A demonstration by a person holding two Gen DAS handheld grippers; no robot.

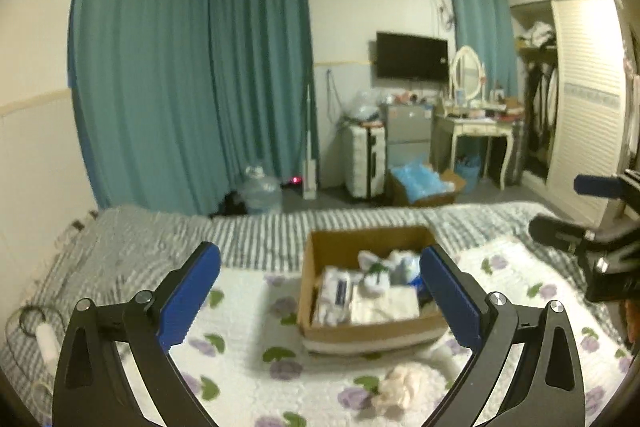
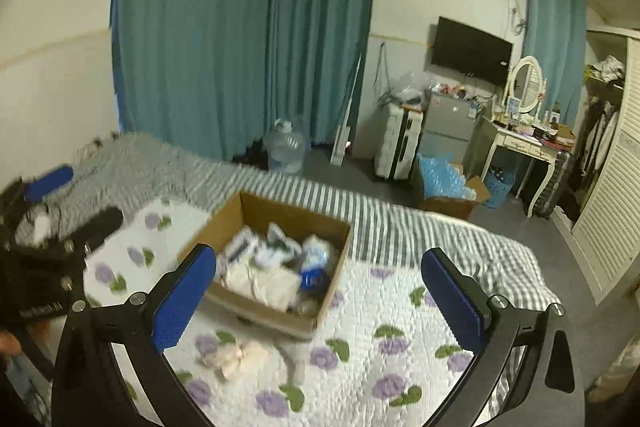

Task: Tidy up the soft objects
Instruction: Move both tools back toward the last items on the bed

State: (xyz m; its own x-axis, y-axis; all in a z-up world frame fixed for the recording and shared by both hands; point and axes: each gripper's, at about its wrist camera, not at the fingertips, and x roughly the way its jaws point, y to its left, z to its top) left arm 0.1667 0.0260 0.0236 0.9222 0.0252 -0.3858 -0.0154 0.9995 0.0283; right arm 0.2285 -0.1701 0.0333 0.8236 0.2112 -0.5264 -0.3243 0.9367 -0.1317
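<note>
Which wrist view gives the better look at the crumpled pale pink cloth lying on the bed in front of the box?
The left wrist view: the crumpled pale pink cloth lies close, fairly sharp, between the open tongs. The right wrist view shows the same cloth smeared by motion blur, beside the open cardboard box.

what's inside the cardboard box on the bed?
The cardboard box holds folded white cloths, a blue-labelled white pack and other soft white items. Anything beneath them is covered.
</note>
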